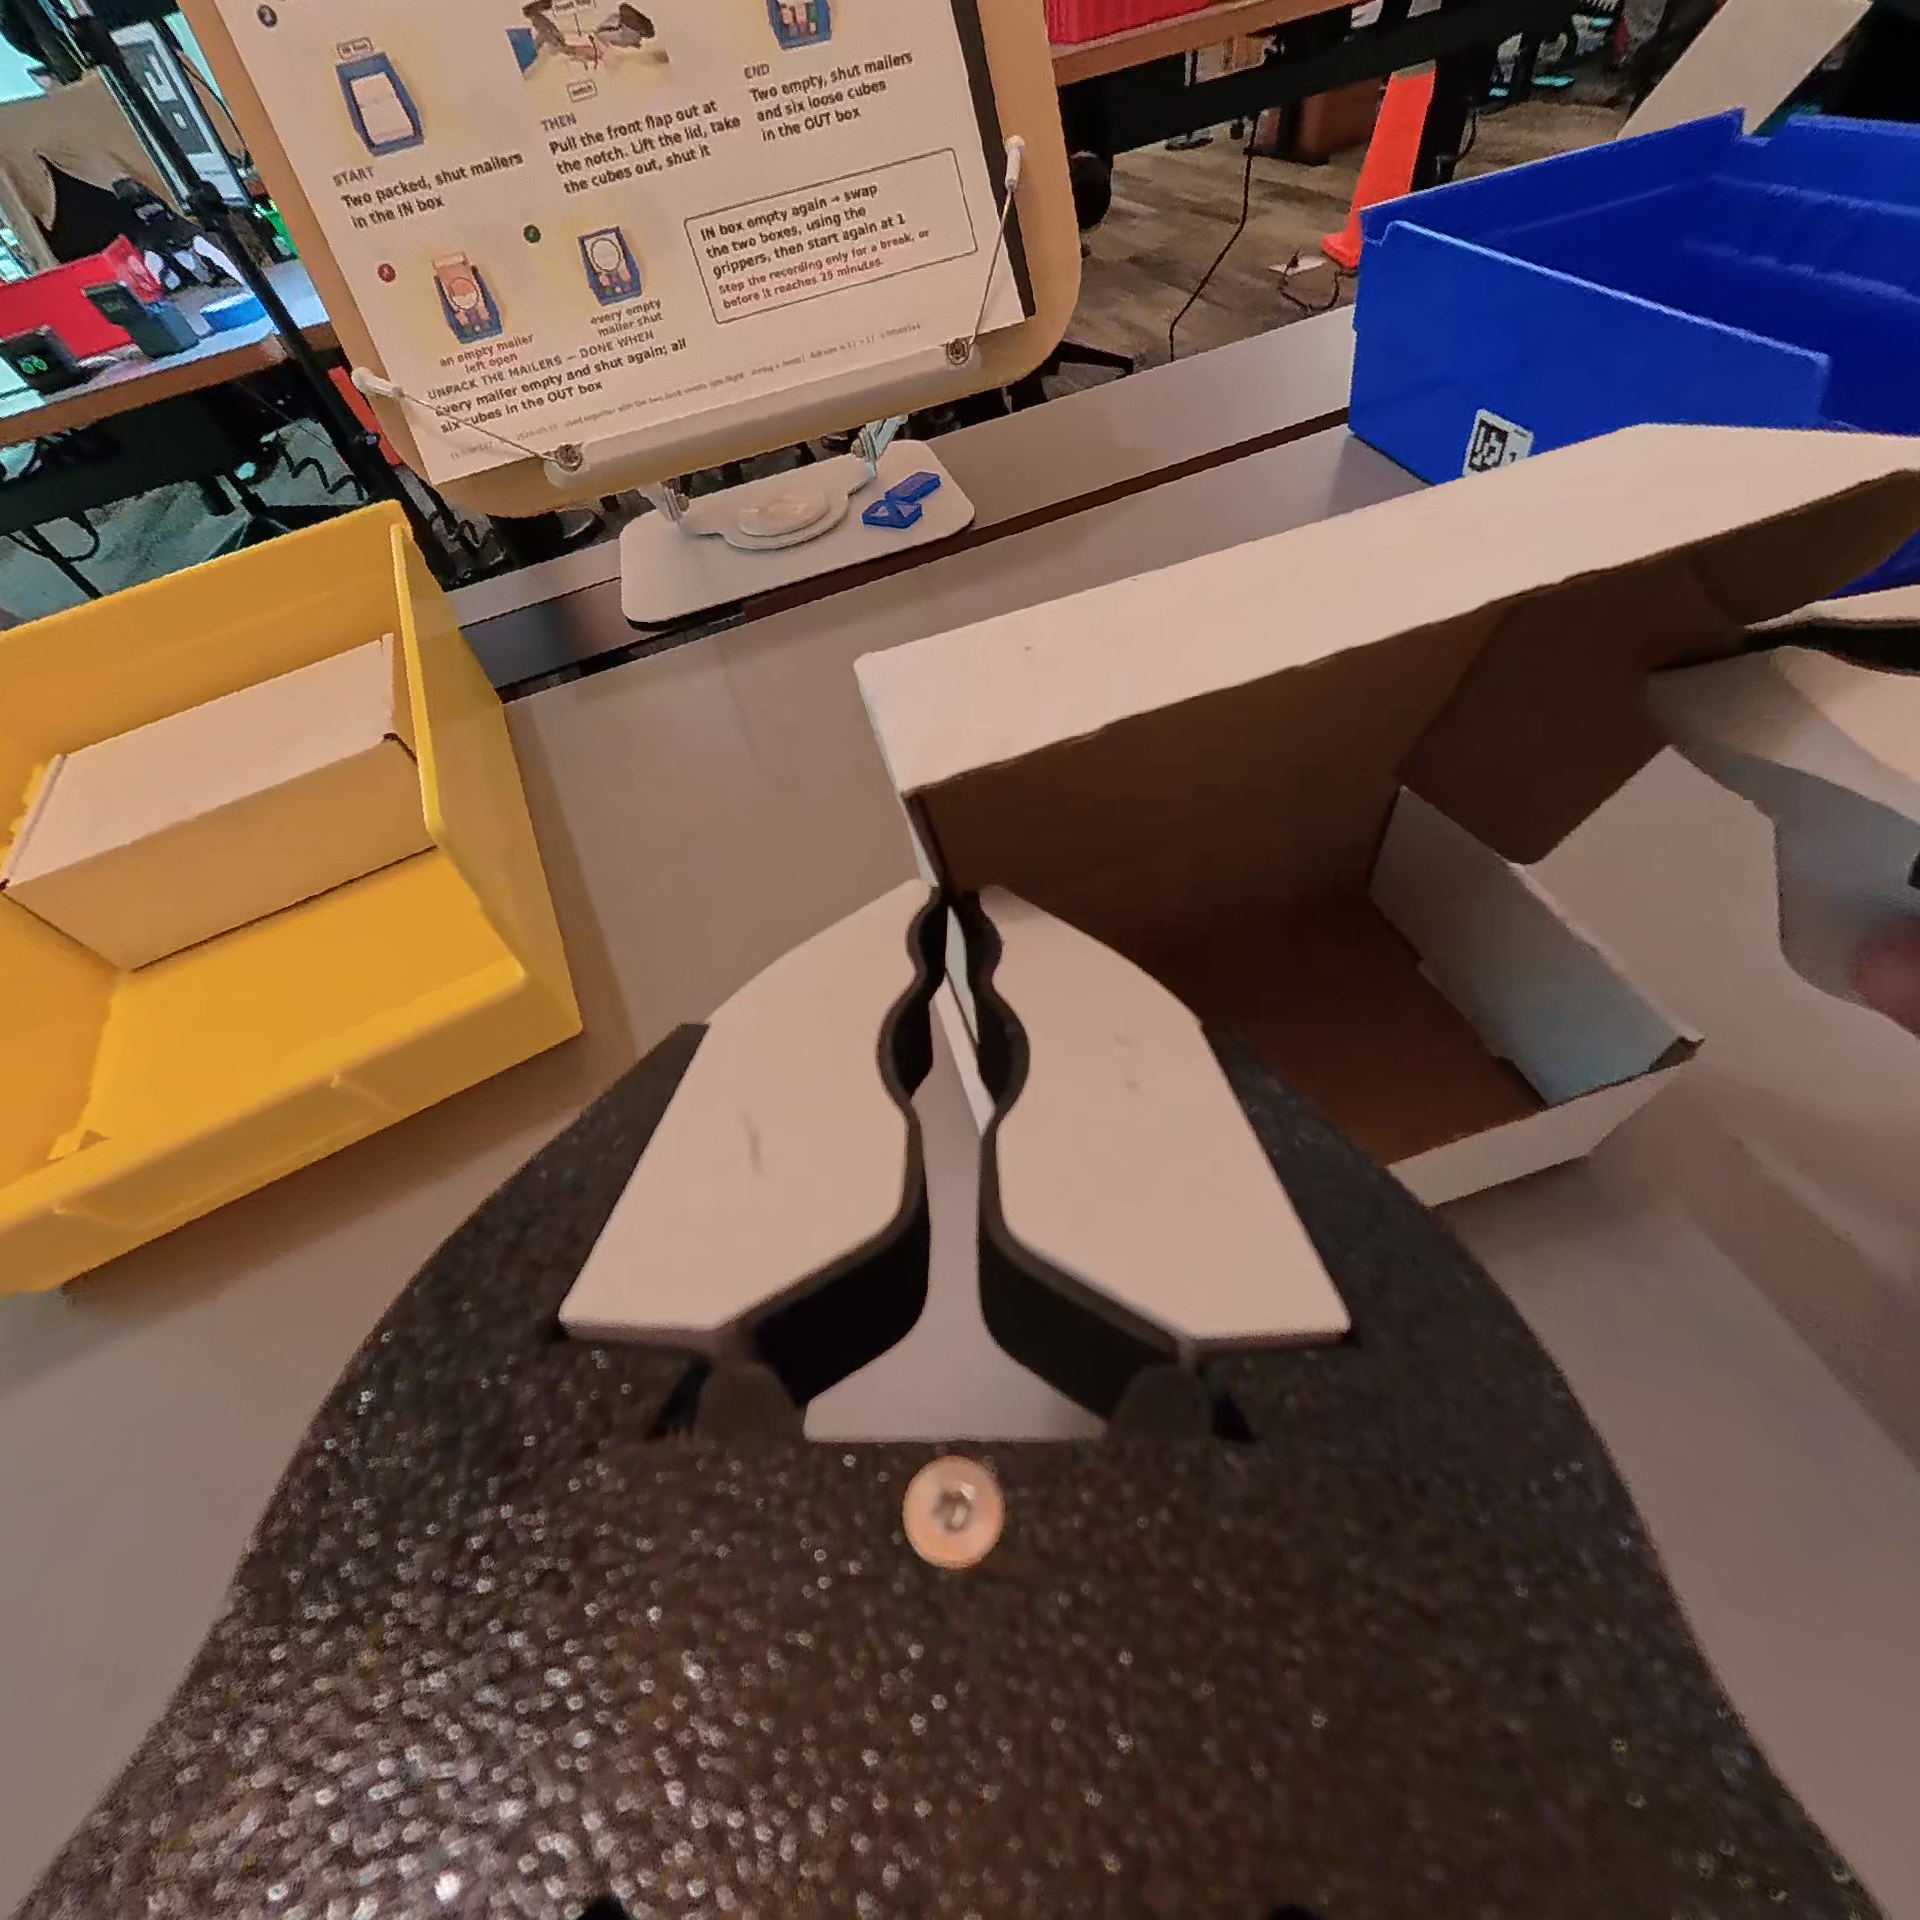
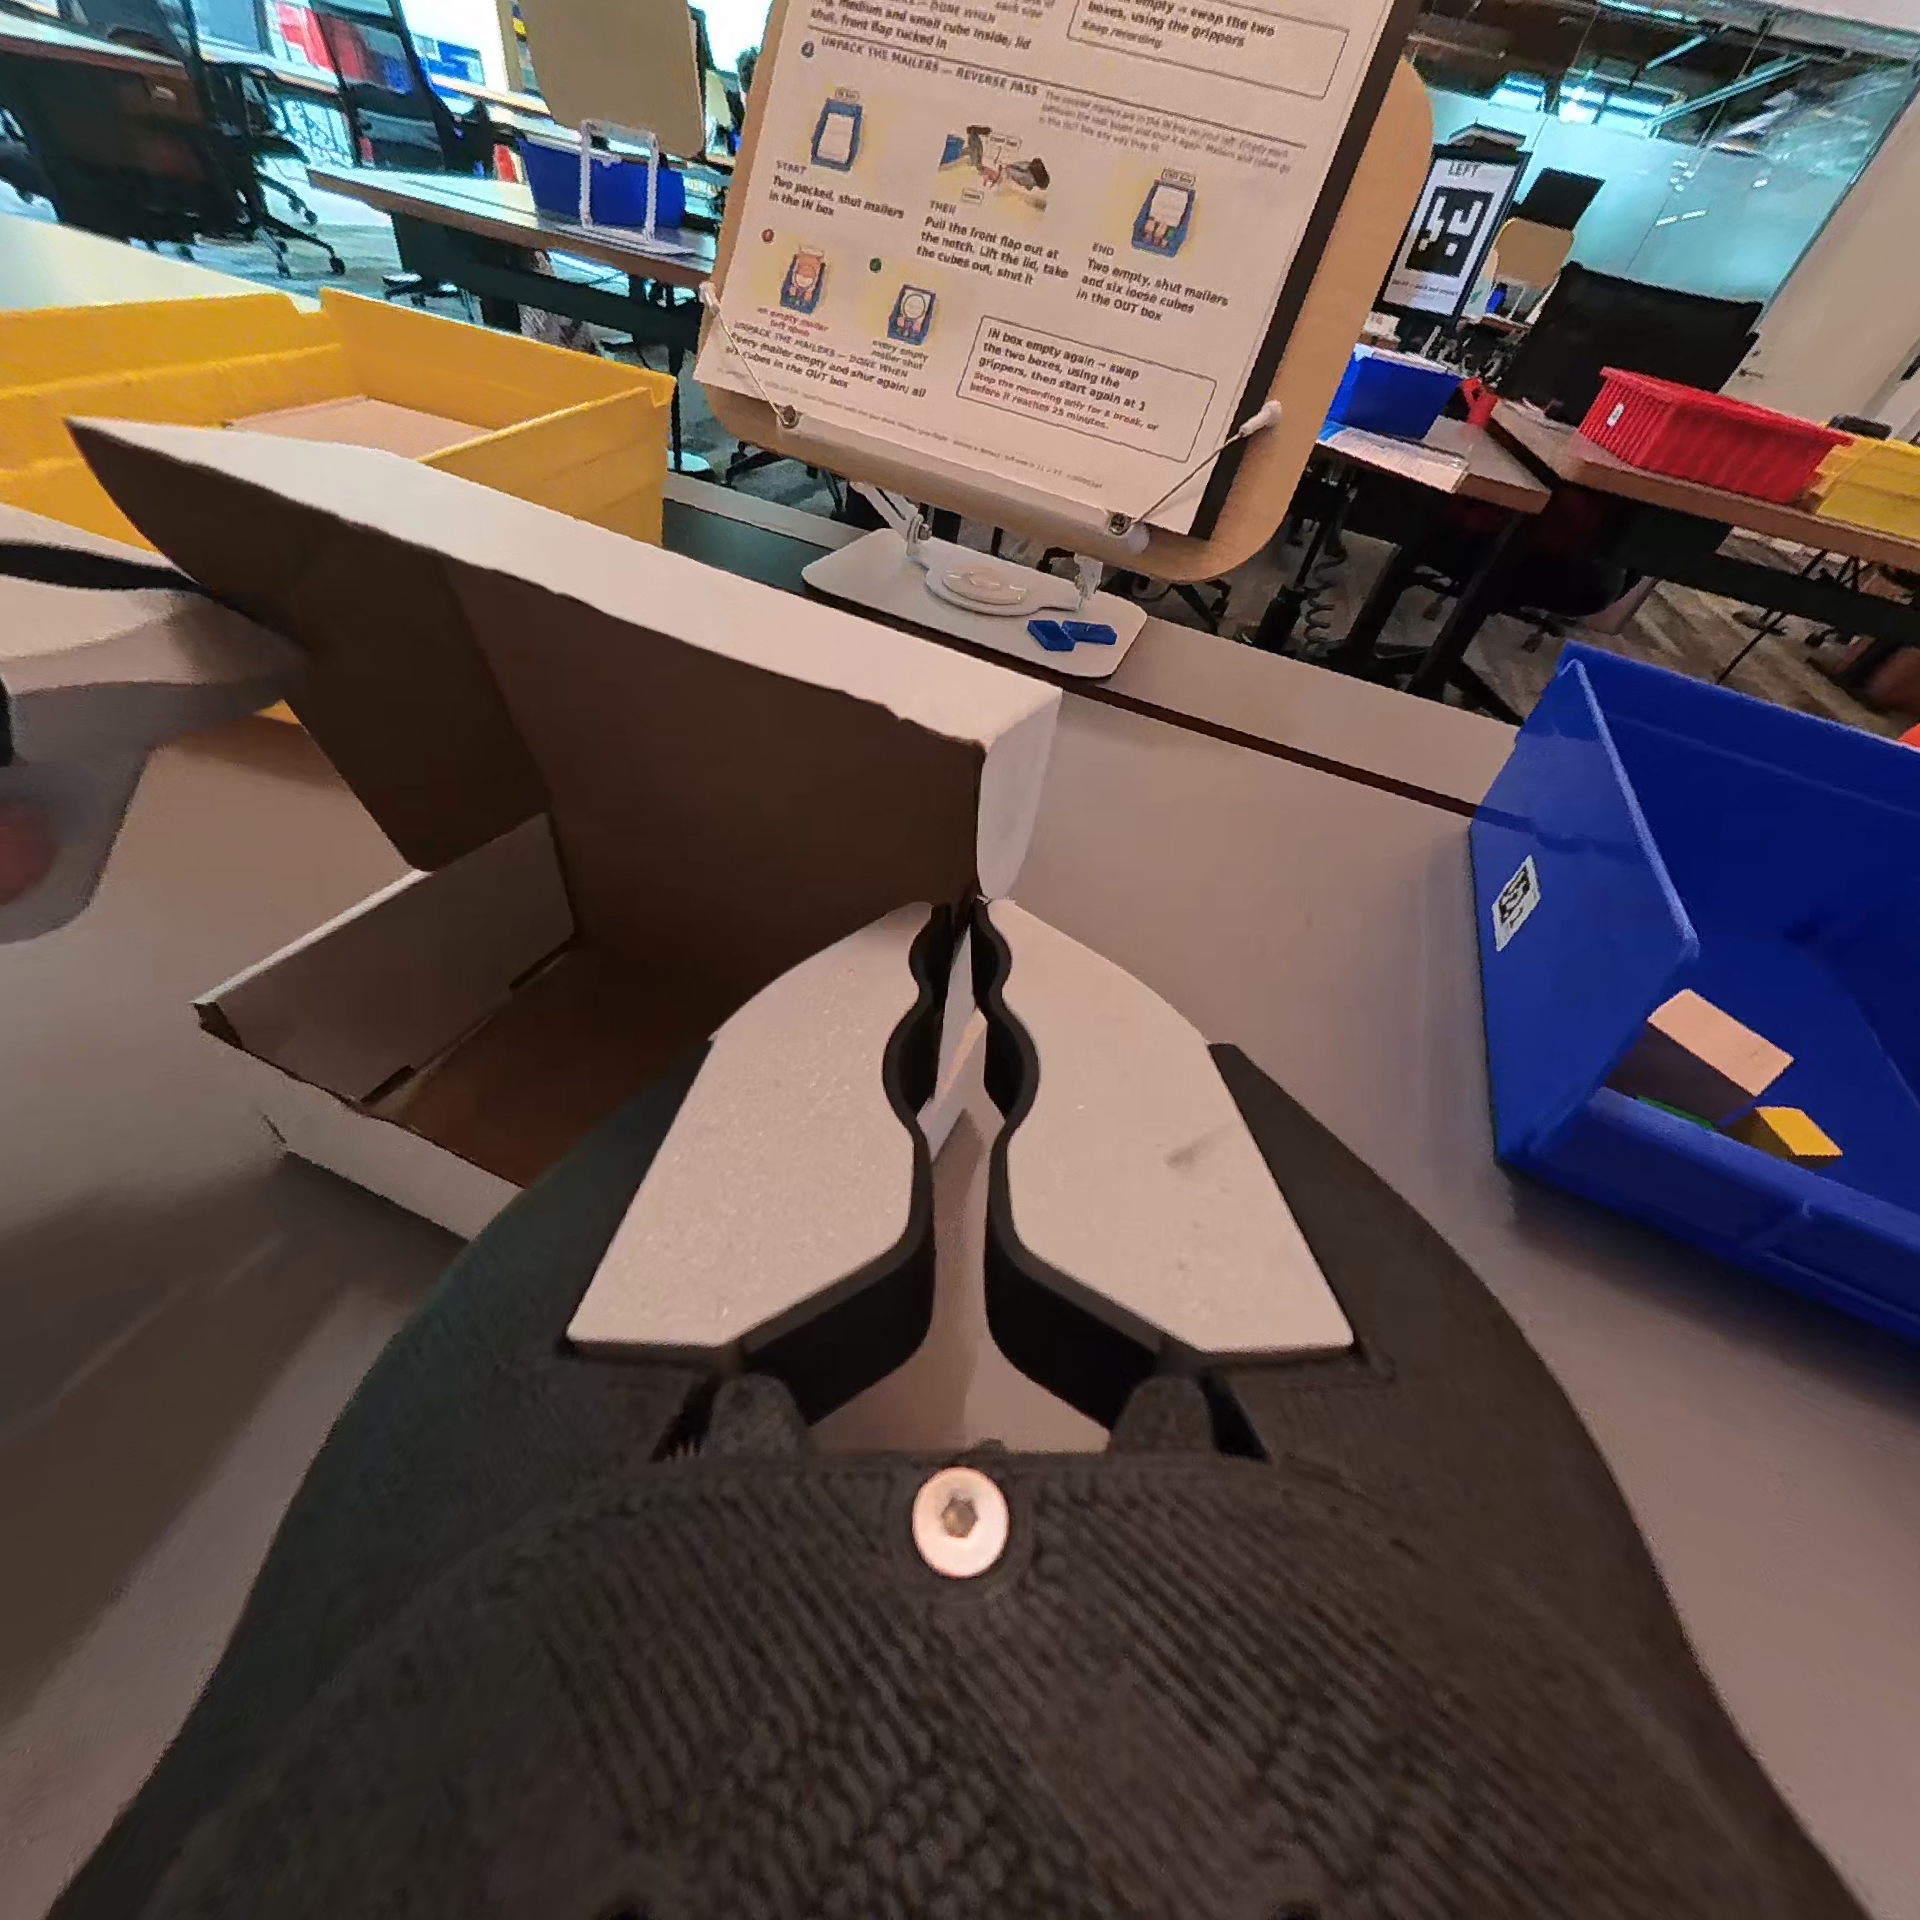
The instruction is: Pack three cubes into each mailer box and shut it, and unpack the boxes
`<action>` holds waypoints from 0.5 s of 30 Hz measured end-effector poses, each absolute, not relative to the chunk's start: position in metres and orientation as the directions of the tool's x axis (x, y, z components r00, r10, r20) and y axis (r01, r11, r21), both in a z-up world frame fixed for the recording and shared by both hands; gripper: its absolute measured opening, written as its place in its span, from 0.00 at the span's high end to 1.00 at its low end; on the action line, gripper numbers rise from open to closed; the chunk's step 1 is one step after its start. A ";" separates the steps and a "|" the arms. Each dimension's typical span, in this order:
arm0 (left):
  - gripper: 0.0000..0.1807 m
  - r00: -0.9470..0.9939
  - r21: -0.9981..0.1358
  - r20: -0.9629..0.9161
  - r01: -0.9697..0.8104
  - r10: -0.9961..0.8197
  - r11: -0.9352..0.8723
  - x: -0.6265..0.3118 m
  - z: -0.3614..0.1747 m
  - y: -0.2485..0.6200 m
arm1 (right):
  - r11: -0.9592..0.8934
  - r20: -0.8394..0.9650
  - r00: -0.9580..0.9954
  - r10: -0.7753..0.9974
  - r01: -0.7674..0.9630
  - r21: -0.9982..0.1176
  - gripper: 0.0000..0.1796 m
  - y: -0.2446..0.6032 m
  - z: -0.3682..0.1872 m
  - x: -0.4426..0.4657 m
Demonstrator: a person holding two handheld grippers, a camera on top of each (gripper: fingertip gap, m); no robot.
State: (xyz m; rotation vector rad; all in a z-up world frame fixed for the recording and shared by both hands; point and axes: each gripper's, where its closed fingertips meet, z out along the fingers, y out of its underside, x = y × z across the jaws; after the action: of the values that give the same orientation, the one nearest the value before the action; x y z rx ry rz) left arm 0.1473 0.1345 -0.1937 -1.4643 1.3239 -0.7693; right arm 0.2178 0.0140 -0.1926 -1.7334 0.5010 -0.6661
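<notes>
An open white mailer box (image 1: pixel 1538 997) stands on the grey table, its brown inside empty and its lid (image 1: pixel 1247 644) half raised. My left gripper (image 1: pixel 951 914) is shut on the box's left side wall. My right gripper (image 2: pixel 971 920) is shut on the right side wall of the same box (image 2: pixel 416 966), under the lid (image 2: pixel 675 592). Each gripper shows as a blur at the far side of the other's view. A white-topped purple cube (image 2: pixel 1714 1060), a yellow cube (image 2: pixel 1792 1138) and a sliver of green lie in the blue bin (image 2: pixel 1579 935).
A yellow bin (image 1: pixel 312 1091) at the left holds a shut white mailer (image 1: pixel 229 800). The blue bin (image 1: pixel 1579 343) stands at the right. A stand with an instruction sheet (image 1: pixel 665 208) sits at the table's back edge; it also shows in the right wrist view (image 2: pixel 1018 260). My hands' fingertips stand some 15 cm from each other. My right tips are roughly 30 cm from the white-topped purple cube (image 2: pixel 1714 1060).
</notes>
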 end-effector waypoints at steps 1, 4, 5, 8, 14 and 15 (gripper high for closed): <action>0.99 0.209 -0.937 -0.145 -0.342 -0.967 0.066 0.146 -0.194 0.133 | -0.249 0.173 0.745 -0.644 0.010 -0.968 0.98 0.014 -0.193 0.216; 0.99 0.213 -0.943 -0.139 -0.327 -0.967 0.063 0.139 -0.198 0.130 | -0.250 0.187 0.738 -0.649 0.025 -0.968 0.98 0.011 -0.194 0.210; 0.99 0.212 -0.949 -0.118 -0.313 -0.970 0.047 0.137 -0.198 0.127 | -0.246 0.187 0.737 -0.650 0.029 -0.969 0.98 0.009 -0.194 0.208; 0.99 0.213 -0.962 -0.063 -0.274 -0.975 0.002 0.128 -0.200 0.120 | -0.206 0.155 0.742 -0.652 0.023 -0.978 0.98 0.006 -0.194 0.200; 0.99 0.190 -0.967 0.066 -0.229 -0.980 -0.110 0.129 -0.191 0.117 | -0.127 0.051 0.771 -0.635 -0.039 -0.991 0.98 0.006 -0.187 0.198; 0.99 0.185 -0.965 0.072 -0.235 -0.980 -0.116 0.132 -0.190 0.118 | -0.124 0.045 0.769 -0.638 -0.044 -0.991 0.98 0.006 -0.185 0.201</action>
State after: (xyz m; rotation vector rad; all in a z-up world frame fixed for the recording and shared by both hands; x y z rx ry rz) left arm 0.1319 0.1176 -0.1901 -1.5390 1.2046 -1.0176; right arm 0.2007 0.0064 -0.1848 -1.6351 0.5528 -0.5537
